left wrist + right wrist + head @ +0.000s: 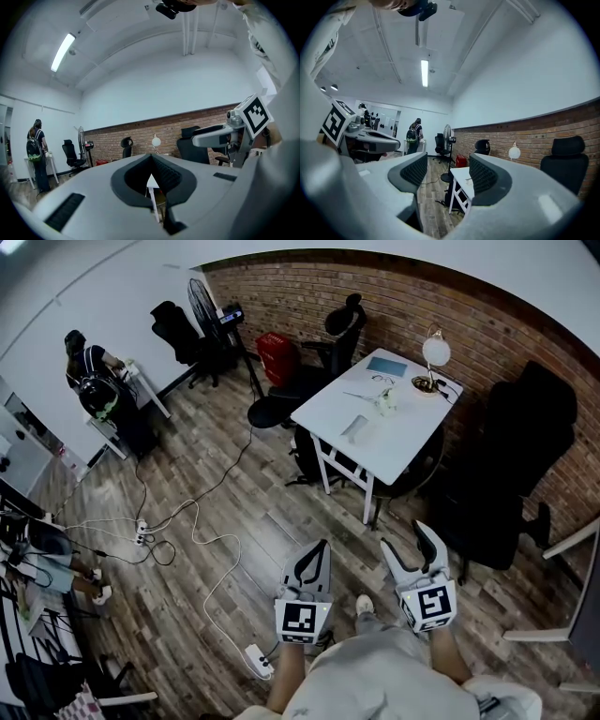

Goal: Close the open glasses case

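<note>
Left hand-held gripper (319, 554) clenched empty, right hand-held gripper (406, 540) released, both well apart from the bench (403, 442); glasses case there is too small to pick out, so I risk bumping the lamp (434, 352).

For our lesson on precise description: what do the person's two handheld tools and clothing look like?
The left tool and right tool have pale grey plastic bodies, their tapering jaws lined with black ribbed pads. Each carries a white cube printed with a black square marker. No cables show. The person wears a light grey garment.
</note>
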Action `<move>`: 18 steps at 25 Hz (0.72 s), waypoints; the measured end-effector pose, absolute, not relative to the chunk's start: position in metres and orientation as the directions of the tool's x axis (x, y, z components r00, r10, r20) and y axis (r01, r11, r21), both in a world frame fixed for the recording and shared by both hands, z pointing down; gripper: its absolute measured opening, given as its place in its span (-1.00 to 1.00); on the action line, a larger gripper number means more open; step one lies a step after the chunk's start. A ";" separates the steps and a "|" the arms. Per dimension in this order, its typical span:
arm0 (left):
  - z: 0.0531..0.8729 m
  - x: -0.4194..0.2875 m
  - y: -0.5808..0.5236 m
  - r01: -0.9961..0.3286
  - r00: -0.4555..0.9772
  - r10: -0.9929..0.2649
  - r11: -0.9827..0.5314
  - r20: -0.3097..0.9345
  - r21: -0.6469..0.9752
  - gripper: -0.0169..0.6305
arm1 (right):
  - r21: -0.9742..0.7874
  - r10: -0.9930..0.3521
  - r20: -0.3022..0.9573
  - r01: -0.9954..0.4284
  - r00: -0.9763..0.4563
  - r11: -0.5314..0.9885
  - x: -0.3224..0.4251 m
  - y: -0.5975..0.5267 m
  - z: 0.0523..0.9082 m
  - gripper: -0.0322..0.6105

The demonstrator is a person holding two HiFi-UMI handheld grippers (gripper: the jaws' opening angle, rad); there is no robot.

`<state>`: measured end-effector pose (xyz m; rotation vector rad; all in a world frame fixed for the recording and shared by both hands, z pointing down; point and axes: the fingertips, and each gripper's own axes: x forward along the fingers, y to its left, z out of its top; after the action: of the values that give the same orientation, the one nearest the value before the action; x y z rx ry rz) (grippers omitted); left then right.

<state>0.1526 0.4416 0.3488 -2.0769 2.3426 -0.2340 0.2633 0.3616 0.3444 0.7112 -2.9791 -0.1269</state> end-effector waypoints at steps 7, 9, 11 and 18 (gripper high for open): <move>0.345 0.138 0.395 -0.985 -0.140 -0.985 0.128 0.101 -0.120 -0.94 | 0.094 -0.440 0.056 -0.434 -0.896 0.896 0.248 0.314 0.341 -0.03; 0.344 0.134 0.383 -0.984 -0.145 -0.984 0.132 0.101 -0.121 -0.94 | 0.092 -0.435 0.056 -0.430 -0.898 0.898 0.245 0.302 0.341 -0.03; 0.343 0.132 0.370 -0.983 -0.150 -0.984 0.137 0.101 -0.123 -0.94 | 0.089 -0.429 0.058 -0.424 -0.901 0.901 0.241 0.289 0.342 -0.03; 0.341 0.122 0.337 -0.977 -0.175 -0.979 0.160 0.100 -0.142 -0.94 | 0.078 -0.404 0.064 -0.399 -0.912 0.913 0.228 0.254 0.343 -0.03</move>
<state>0.1216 0.3373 0.3408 -2.0082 2.3815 -0.2716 0.2283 0.2536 0.3434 0.6303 -2.9963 -0.0964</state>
